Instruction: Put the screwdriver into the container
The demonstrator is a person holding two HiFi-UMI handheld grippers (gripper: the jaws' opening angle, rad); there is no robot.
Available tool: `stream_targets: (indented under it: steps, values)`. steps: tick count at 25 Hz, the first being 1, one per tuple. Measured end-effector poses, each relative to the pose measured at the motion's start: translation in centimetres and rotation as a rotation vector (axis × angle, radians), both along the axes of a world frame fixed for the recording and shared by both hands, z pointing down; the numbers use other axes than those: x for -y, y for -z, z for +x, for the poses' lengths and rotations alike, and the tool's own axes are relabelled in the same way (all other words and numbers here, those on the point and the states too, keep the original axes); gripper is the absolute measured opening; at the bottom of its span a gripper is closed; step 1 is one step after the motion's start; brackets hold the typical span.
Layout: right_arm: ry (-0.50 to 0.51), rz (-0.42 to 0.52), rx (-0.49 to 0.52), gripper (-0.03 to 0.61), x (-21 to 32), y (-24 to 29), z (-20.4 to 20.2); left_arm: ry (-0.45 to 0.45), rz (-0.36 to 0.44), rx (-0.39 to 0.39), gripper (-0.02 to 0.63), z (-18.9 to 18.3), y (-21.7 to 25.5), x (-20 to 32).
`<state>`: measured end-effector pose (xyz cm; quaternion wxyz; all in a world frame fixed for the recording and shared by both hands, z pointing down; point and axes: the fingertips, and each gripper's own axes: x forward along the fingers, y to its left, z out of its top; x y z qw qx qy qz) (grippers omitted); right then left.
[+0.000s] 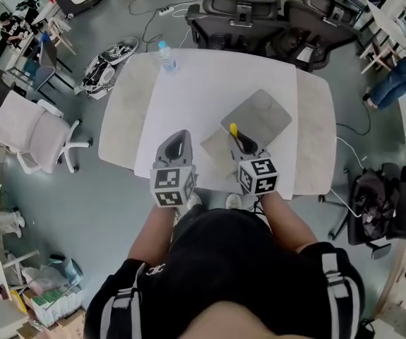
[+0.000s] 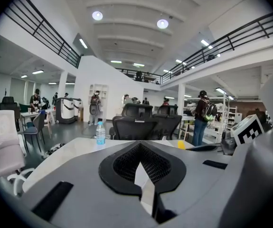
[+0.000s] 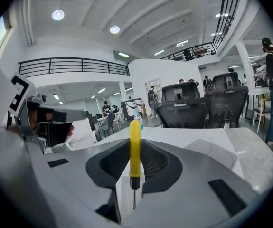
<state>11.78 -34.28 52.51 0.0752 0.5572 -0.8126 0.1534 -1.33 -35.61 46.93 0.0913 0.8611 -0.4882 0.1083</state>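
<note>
A screwdriver (image 1: 234,131) with a yellow handle (image 3: 135,141) stands out past my right gripper (image 1: 246,147), handle away from me. Its thin metal shaft runs back between the jaws, and the right gripper (image 3: 132,177) is shut on it. A flat grey container (image 1: 263,115) lies on the white table (image 1: 210,83) just beyond the screwdriver's tip; in the right gripper view the container (image 3: 213,152) shows to the right. A second grey piece (image 1: 215,149) lies beside it, nearer me. My left gripper (image 1: 178,145) hovers over the table's near edge, jaws together with nothing between them (image 2: 145,177).
A water bottle (image 1: 166,56) stands at the table's far left edge, also the bottle (image 2: 100,133) in the left gripper view. Black office chairs (image 1: 238,16) line the far side. A white chair (image 1: 37,133) stands left of the table, and a black bag (image 1: 379,203) to its right.
</note>
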Motion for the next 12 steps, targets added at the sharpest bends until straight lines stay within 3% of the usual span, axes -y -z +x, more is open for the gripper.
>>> stream_targets:
  steps: [12]
  values:
    - [0.079, -0.238, -0.076, 0.055, 0.7, -8.4, -2.2, 0.022, -0.018, 0.005, 0.003, -2.1, -0.8, 1.8]
